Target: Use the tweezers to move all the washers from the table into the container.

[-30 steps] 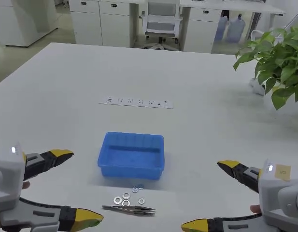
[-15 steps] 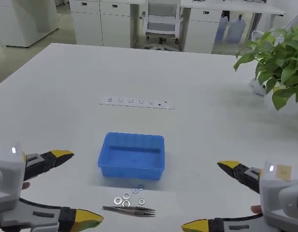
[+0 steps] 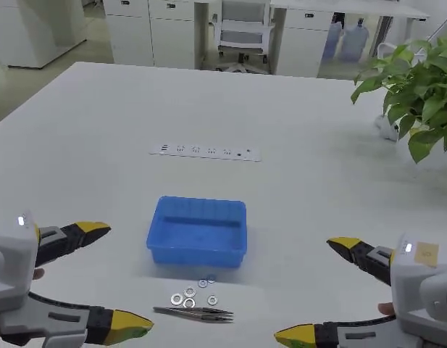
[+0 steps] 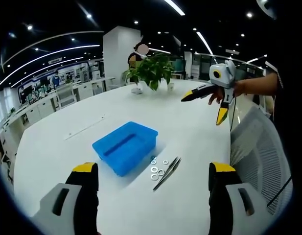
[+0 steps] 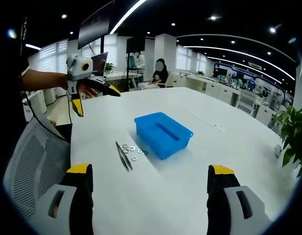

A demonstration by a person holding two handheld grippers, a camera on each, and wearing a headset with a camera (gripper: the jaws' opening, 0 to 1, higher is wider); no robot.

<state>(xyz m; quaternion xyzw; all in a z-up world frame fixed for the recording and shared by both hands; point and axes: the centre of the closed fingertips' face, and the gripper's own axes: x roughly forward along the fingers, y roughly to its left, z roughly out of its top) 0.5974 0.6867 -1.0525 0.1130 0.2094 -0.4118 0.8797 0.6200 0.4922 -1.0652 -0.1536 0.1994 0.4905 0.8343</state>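
You are holding the left gripper (image 3: 122,277) and right gripper (image 3: 308,288) wide; tweezers (image 3: 193,313) and washers (image 3: 190,296) are lying between them; the blue container (image 3: 198,230) is sitting just beyond.

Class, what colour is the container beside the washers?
Blue; the container shows best in the head view.

Left gripper (image 3: 114,277), right gripper (image 3: 317,290): grey-white bodies, black jaws, yellow tips.

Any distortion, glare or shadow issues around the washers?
Head view: even light, little distortion; small silver metal washers sharp, soft shadow in front of the blue plastic container. Left gripper view: fisheye bends the white table; ceiling lights streak. Right gripper view: same curvature; washers tiny but distinct.
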